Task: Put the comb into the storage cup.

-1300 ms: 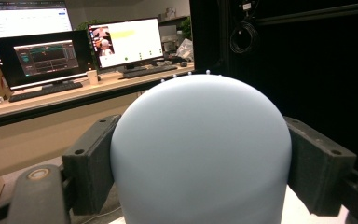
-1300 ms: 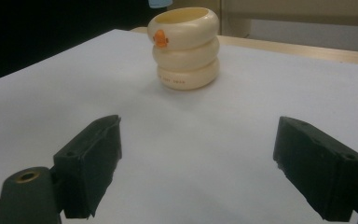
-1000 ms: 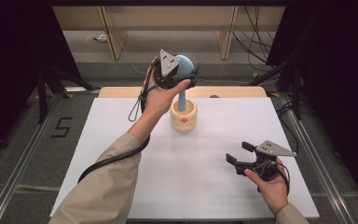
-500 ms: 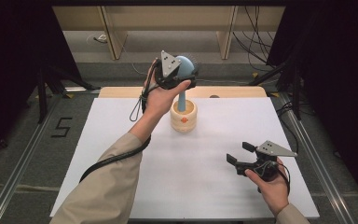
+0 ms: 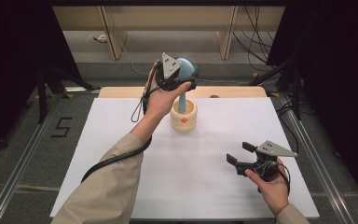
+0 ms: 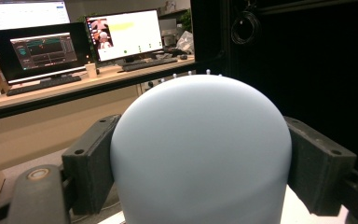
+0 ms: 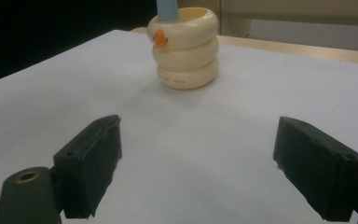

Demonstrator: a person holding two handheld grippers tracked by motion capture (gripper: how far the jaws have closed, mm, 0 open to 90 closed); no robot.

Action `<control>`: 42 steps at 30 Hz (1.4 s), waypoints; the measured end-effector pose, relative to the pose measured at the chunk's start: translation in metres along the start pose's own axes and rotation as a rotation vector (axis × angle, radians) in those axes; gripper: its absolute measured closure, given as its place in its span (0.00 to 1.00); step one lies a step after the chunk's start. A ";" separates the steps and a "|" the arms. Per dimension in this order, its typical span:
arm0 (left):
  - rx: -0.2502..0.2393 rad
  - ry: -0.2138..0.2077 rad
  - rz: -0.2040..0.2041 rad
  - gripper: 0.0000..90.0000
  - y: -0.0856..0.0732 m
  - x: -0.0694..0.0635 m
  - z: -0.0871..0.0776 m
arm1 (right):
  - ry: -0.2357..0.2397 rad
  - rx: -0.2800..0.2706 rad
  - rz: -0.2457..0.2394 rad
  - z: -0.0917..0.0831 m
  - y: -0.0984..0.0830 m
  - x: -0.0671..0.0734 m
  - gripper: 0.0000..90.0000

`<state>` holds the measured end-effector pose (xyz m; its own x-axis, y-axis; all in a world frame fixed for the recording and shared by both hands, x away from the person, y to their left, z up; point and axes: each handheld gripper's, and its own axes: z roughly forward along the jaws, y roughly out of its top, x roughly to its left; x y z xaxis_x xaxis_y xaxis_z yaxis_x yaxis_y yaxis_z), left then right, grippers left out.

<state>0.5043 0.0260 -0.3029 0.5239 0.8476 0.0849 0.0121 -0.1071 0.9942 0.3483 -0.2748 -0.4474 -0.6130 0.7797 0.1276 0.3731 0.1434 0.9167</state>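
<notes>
My left gripper [image 5: 182, 77] was clamped on the rounded head of the pale blue brush [image 5: 185, 71], both pads pressed against its sides, and from the left gripper view that smooth blue dome [image 6: 200, 154] hid almost everything beyond it; only a few tiny bristle tips peeked over its top edge, so the bristle face itself stayed out of sight. From the high view the brush stood upright with its handle down inside the cream ringed holder [image 5: 184, 116], near the far middle of the white table [image 5: 121, 140], and my hand and the grey plate covered much of the head there. How deep the handle went into the holder I could not tell, since the rim hid its lower end. In the right gripper view the holder [image 7: 185, 49] showed three stacked rings, a small orange mark on the top one and a line of faint print on the bottom one (too small and soft for me to read), while the brush was cut off by the top edge. My right gripper [image 5: 242, 154] rested near the table's near right corner, well apart from the holder, its jaws spread wide with nothing between them. On the floor left of the table a dark "5" [image 5: 61, 127] was legible
</notes>
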 end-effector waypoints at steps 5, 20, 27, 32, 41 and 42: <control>0.007 -0.002 -0.001 0.22 -0.003 -0.001 0.002 | 0.001 -0.001 0.001 0.000 0.000 0.000 0.18; 0.017 -0.005 -0.008 0.22 -0.009 -0.002 0.005 | 0.001 -0.001 0.002 0.000 0.000 0.000 0.18; 0.023 -0.005 -0.012 0.22 -0.013 -0.003 0.007 | 0.000 -0.001 0.002 0.001 0.000 -0.001 0.18; 0.028 -0.005 -0.013 0.22 -0.015 -0.003 0.007 | 0.000 -0.001 0.002 0.000 0.000 -0.001 0.18; 0.030 0.000 -0.008 0.22 -0.019 -0.003 0.009 | 0.002 0.001 0.000 0.001 -0.001 -0.001 0.18; 0.031 0.001 -0.007 0.22 -0.020 -0.002 0.009 | 0.002 0.001 0.001 0.001 -0.001 -0.001 0.18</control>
<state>0.5108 0.0213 -0.3234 0.5229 0.8488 0.0780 0.0420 -0.1171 0.9922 0.3490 -0.2749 -0.4485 -0.6141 0.7786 0.1292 0.3743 0.1432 0.9162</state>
